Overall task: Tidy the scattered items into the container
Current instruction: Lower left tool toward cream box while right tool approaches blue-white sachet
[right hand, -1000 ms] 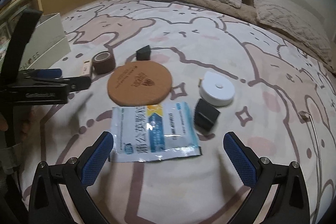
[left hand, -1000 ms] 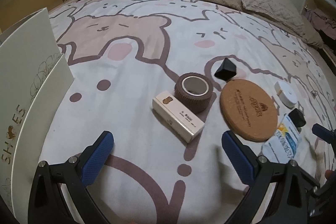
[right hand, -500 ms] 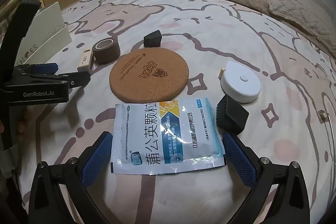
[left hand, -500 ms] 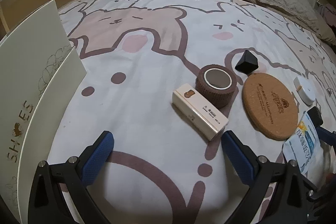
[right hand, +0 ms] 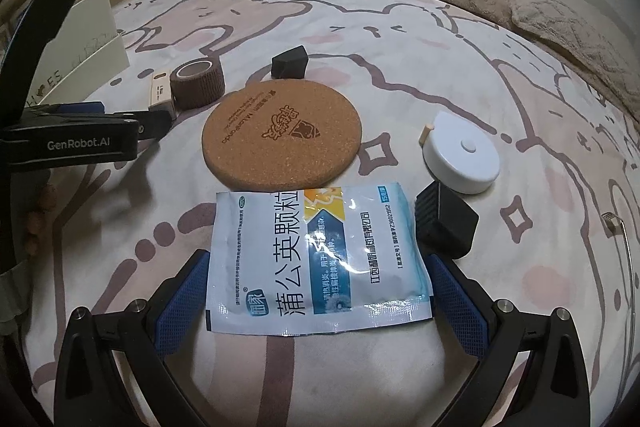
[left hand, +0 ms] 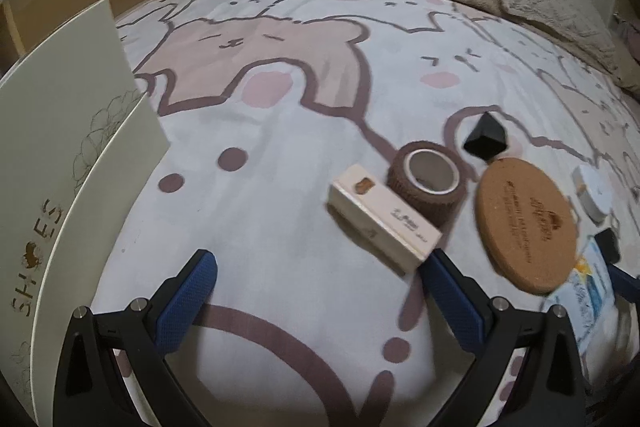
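The right gripper point(right hand: 318, 293) is spread wide with nothing grasped, low over the bedspread point(right hand: 420, 39), and the medicine sachet point(right hand: 316, 259) lies flat between its fingers, its long axis running away toward the cork coaster point(right hand: 282, 139). The left gripper point(left hand: 318, 293) is also wide apart and holds nothing. The cream box point(left hand: 384, 219) lies just beyond its right finger point(left hand: 452, 295), long axis diagonal, touching the brown tape roll point(left hand: 428, 179); the shoe box point(left hand: 68, 147) stands at the left.
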`<state>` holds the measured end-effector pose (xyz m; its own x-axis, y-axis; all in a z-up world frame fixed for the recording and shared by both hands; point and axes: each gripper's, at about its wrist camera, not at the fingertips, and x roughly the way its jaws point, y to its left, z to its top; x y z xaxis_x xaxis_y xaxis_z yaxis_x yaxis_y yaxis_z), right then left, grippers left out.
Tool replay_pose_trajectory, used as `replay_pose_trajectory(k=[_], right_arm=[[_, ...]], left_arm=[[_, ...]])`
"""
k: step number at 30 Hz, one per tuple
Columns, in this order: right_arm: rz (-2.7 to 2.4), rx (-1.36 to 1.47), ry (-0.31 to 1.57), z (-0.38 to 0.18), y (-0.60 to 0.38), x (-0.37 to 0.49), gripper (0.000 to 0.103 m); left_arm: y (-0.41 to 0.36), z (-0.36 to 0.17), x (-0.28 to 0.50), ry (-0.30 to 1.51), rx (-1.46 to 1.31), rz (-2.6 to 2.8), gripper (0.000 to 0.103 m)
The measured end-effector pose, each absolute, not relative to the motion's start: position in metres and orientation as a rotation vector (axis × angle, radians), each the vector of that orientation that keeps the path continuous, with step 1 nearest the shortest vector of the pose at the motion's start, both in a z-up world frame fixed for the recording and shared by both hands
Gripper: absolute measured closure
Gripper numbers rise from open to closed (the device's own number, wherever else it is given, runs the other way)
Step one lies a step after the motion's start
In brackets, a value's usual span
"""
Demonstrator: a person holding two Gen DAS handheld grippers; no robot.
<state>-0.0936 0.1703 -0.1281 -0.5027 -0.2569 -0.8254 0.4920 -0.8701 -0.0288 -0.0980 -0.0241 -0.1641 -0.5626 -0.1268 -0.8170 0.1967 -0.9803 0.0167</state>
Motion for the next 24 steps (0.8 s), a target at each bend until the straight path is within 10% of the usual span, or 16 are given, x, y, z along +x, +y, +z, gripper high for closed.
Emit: replay_pose_trajectory(k=[24], right_arm=[[-2.402,1.186,0.385,-0.126,0.166,-0.089,0.001]], left_arm=[[-0.049,-0.165,-0.099,0.098,1.360,-2.498,0.000]])
